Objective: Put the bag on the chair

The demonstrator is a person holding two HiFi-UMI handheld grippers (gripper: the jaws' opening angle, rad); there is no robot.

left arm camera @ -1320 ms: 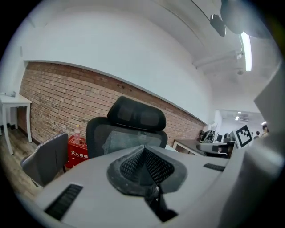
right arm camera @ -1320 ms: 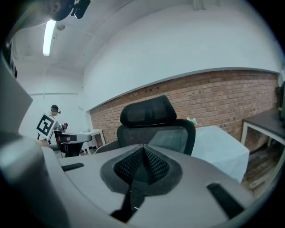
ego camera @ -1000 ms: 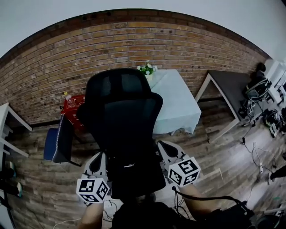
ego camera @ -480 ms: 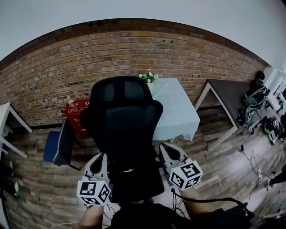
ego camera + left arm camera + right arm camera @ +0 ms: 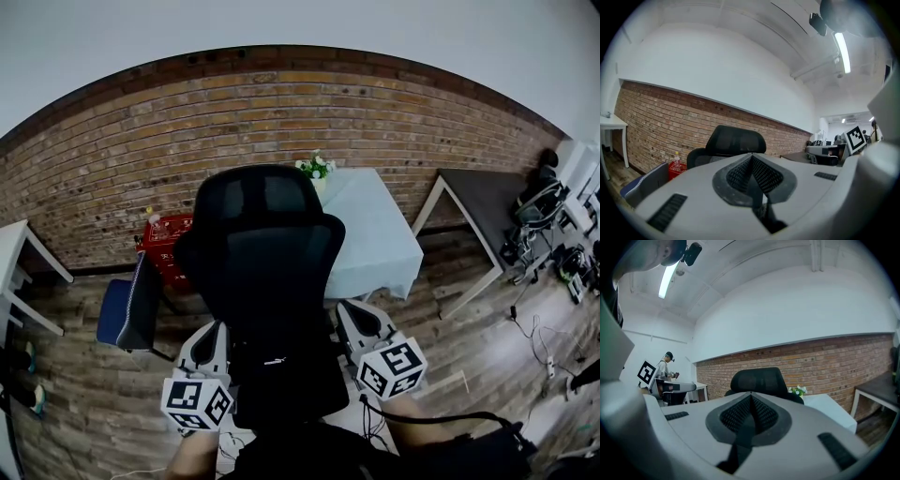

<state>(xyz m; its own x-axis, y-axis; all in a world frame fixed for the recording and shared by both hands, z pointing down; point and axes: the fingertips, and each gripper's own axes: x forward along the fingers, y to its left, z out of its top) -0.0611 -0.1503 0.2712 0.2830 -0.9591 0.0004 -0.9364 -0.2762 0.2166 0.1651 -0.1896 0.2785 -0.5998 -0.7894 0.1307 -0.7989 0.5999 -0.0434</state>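
Note:
A black mesh office chair [image 5: 264,246] stands in front of me, its headrest [image 5: 736,139] also showing in the left gripper view and again [image 5: 757,380] in the right gripper view. A black bag [image 5: 286,380] hangs between my two grippers, low against the chair's back. My left gripper [image 5: 212,336] is shut on a dark strap of the bag [image 5: 763,212] at the bag's left side. My right gripper [image 5: 351,315] is shut on another dark strap [image 5: 735,452] at its right side. The chair's seat is hidden behind the bag.
A table with a pale blue cloth [image 5: 375,239] and a small flower pot [image 5: 314,167] stands behind the chair, against the brick wall [image 5: 112,159]. A red crate [image 5: 169,239] and a blue chair [image 5: 127,311] are at the left. A dark table [image 5: 478,183] and floor cables [image 5: 534,328] are at the right.
Both grippers have lifted the bag a little higher against the chair's back. The head view has tilted up slightly.

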